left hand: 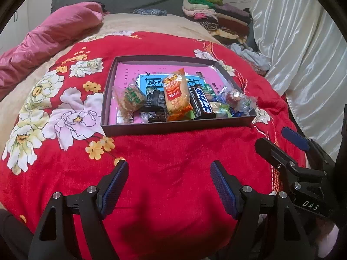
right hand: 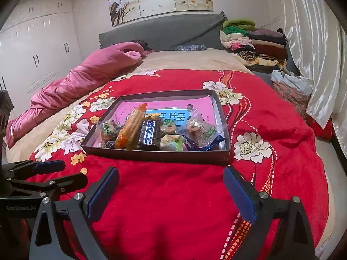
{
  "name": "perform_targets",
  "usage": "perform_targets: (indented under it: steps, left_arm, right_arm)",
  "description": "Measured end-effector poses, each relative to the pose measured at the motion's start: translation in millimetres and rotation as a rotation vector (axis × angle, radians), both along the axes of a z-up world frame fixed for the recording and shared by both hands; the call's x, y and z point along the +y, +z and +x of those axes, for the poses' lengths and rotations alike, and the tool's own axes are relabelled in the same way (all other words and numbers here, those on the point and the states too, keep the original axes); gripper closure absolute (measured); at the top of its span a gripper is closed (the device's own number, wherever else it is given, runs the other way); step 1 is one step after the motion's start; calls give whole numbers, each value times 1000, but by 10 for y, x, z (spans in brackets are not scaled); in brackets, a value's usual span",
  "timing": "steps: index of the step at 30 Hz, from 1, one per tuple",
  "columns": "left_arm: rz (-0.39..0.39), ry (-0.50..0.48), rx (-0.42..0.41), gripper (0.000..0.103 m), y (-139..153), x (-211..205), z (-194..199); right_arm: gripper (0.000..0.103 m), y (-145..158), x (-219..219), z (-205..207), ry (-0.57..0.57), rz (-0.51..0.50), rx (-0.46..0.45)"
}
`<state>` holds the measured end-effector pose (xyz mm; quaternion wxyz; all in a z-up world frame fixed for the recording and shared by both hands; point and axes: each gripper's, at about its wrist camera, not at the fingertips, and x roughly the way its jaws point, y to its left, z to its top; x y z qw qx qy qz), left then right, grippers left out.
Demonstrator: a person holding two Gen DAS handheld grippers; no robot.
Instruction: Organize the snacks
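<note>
A shallow dark box (left hand: pixel 173 127) with a pink lining lies on the red floral blanket (left hand: pixel 164 173). Several wrapped snacks lie along its near side: an orange packet (left hand: pixel 176 95), a black bar (left hand: pixel 200 104), a clear-wrapped cake (left hand: pixel 130 101) and small candies (left hand: pixel 236 101). The box (right hand: pixel 156 155) and its snacks also show in the right wrist view, with the orange packet (right hand: pixel 130 127) and black bar (right hand: pixel 149 135). My left gripper (left hand: pixel 169 171) is open and empty, short of the box. My right gripper (right hand: pixel 171 175) is open and empty, just before the box's near edge.
A pink quilt (right hand: pixel 82 80) lies at the left of the bed. Folded clothes (right hand: pixel 253 41) are stacked at the far right by the grey headboard. A white curtain (right hand: pixel 314 54) hangs along the right side. White wardrobes (right hand: pixel 36 49) stand at the left.
</note>
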<state>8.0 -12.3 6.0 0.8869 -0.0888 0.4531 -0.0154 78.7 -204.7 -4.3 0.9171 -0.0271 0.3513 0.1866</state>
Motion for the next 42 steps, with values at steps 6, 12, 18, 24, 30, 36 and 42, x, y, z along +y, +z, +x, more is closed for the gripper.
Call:
perform_targets:
  steps: [6, 12, 18, 24, 30, 36, 42]
  left_arm:
    - [-1, -12, 0, 24, 5, -22, 3]
    - [9, -10, -6, 24, 19, -31, -3]
    - [17, 4, -8, 24, 35, -6, -1]
    - [21, 1, 5, 24, 6, -23, 12]
    - [19, 3, 9, 24, -13, -18, 12]
    - [17, 3, 10, 24, -14, -13, 9]
    - [30, 10, 19, 24, -22, -21, 19]
  right_arm:
    - [6, -8, -7, 10, -1, -2, 3]
    - [3, -12, -14, 17, -3, 0, 3]
    - [2, -21, -20, 28, -5, -3, 4]
    - [2, -29, -27, 38, -7, -4, 7]
    - [1, -35, -30, 43, -5, -1, 9]
    - [1, -55, -8, 47, -1, -1, 11]
    - [1, -51, -6, 45, -4, -2, 11]
